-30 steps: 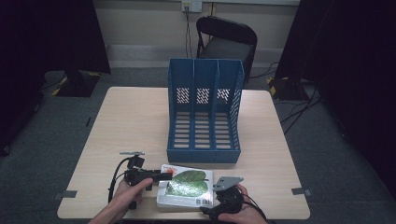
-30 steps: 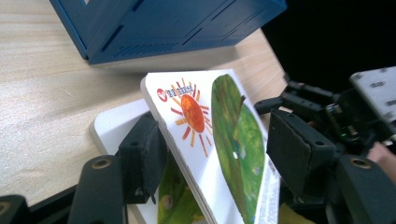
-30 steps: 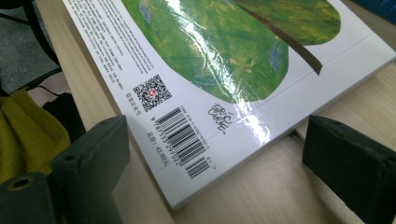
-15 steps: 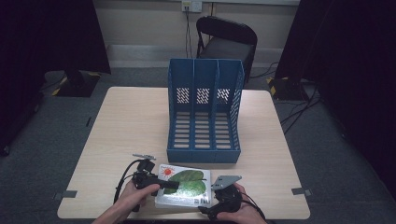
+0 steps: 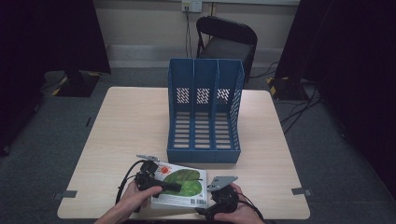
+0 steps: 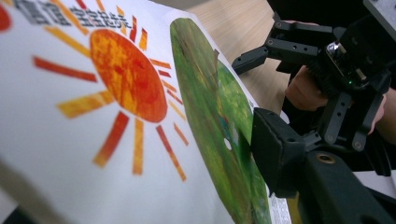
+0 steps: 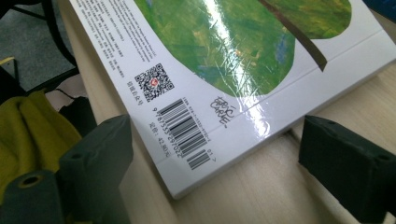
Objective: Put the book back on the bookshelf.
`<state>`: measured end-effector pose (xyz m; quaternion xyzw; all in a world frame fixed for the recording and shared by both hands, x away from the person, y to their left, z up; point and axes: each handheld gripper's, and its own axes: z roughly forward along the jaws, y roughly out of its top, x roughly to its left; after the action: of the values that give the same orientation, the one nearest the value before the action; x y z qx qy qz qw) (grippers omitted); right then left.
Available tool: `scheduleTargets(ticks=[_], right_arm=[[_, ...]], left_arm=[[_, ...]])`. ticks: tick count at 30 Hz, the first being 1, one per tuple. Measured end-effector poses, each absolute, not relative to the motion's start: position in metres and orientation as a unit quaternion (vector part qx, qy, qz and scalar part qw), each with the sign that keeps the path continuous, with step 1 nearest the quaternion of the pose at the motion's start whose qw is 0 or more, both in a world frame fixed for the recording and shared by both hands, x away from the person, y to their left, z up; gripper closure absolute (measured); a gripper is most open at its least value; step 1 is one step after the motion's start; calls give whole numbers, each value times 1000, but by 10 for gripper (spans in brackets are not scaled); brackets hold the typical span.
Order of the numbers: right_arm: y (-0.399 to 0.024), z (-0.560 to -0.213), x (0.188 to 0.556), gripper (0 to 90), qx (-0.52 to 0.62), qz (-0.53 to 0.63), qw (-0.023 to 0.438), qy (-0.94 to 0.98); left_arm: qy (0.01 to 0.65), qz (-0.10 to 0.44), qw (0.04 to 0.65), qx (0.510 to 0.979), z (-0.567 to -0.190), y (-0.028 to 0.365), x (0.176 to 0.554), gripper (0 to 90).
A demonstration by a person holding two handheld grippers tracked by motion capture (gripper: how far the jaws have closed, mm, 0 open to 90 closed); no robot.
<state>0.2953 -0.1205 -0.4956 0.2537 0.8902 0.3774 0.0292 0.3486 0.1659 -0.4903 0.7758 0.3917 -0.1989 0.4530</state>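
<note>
Book (image 5: 180, 186) lies flat at the near table (image 5: 121, 126) edge, before the blue file rack (image 5: 204, 114). Left claw (image 5: 169, 187) has just been closing, jaws pinching the book's cover for a lift; right claw (image 7: 215, 158) gapes around its corner, not touching, probably steadying.

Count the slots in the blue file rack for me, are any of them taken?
3. The blue file rack has a left slot, a middle slot and a right slot; all look empty. The book lies flat on the table in front.
</note>
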Motion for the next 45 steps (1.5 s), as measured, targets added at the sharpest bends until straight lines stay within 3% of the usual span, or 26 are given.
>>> scheduleTargets(ticks=[1,2,6,18,27,33,36,39,45], right_arm=[[-121,-496,295,119,254,377,29,890],[-124,-492,295,178,253,385,29,887],[-135,-485,297,173,269,399,39,876],[-149,-484,312,171,317,395,35,862],[-157,-482,320,175,344,413,12,843],[-161,-483,328,188,358,439,-29,824],[-161,-483,331,262,353,452,-60,817],[-161,-480,329,292,344,455,-61,819],[-171,-471,325,443,340,481,-56,806]], left_arm=[[392,-199,453,776,-490,166,349,550],[386,-189,456,779,-489,166,348,555],[368,-163,465,789,-483,167,347,568],[333,-151,476,800,-477,162,341,623],[258,-123,486,826,-468,152,330,661],[226,-108,488,836,-464,150,326,669],[215,-100,488,840,-463,148,324,672],[210,-96,486,843,-461,148,323,673],[209,-94,484,844,-460,151,324,676]])
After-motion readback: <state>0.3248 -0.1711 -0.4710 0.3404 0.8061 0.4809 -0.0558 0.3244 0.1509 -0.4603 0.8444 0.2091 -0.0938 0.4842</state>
